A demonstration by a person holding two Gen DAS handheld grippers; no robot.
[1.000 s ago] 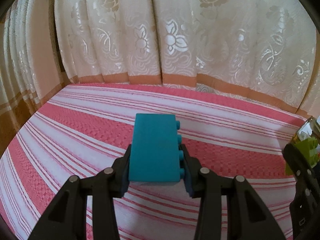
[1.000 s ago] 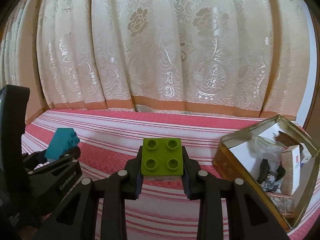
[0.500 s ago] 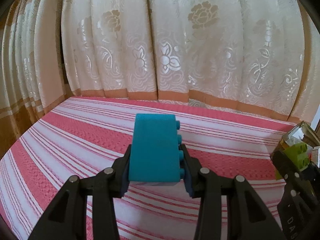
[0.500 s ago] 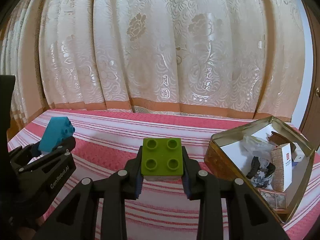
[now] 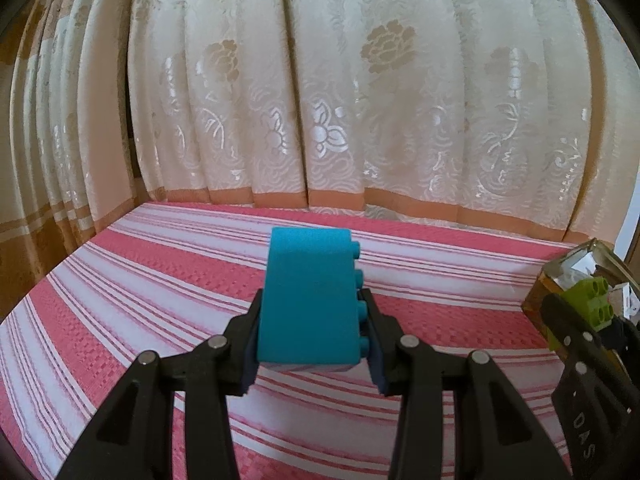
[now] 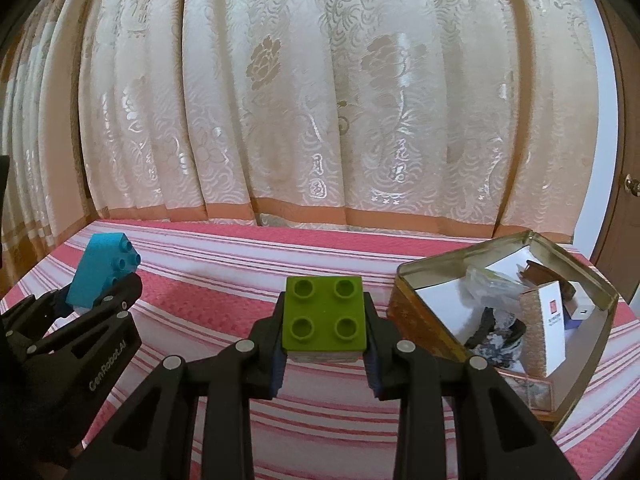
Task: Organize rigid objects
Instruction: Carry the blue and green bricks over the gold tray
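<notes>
You're mid-carry w/ a block in each hand, both held up over the striped cloth, nothing set down yet. Looks like the transfer step: pieces picked, drop-off pending.

Far left: your left gripper. Jaws nearly closed, clamped on the blue block. It's a long brick, plain teal, turned on its side so the studs face right, one row showing in the left wrist view. Pads bite the lower half only; the top half sticks out past the jaws. No tilt that I can see.

Centre: your right gripper. Jaws also narrow, pinching the green block by two opposite sides. Square 2x2 piece, lime, studs up, sitting level. A pale layer shows under it; can't tell if that's another piece or its base.

Right: the tin, lid off, standing on the cloth near the green block. Already crowded: white cartons, a clear bag, dark bits. Free room is scarce, mostly at the near-left corner.

Next move, my guess: swing right, bring the green block over the tin's rim, lower into a gap, then open up. The blue block needs more room, so go in lengthwise, after or beside. Watch the two grippers, they'll crowd each other at the tin. Could also be you mean to stack blocks first; can't tell.
</notes>
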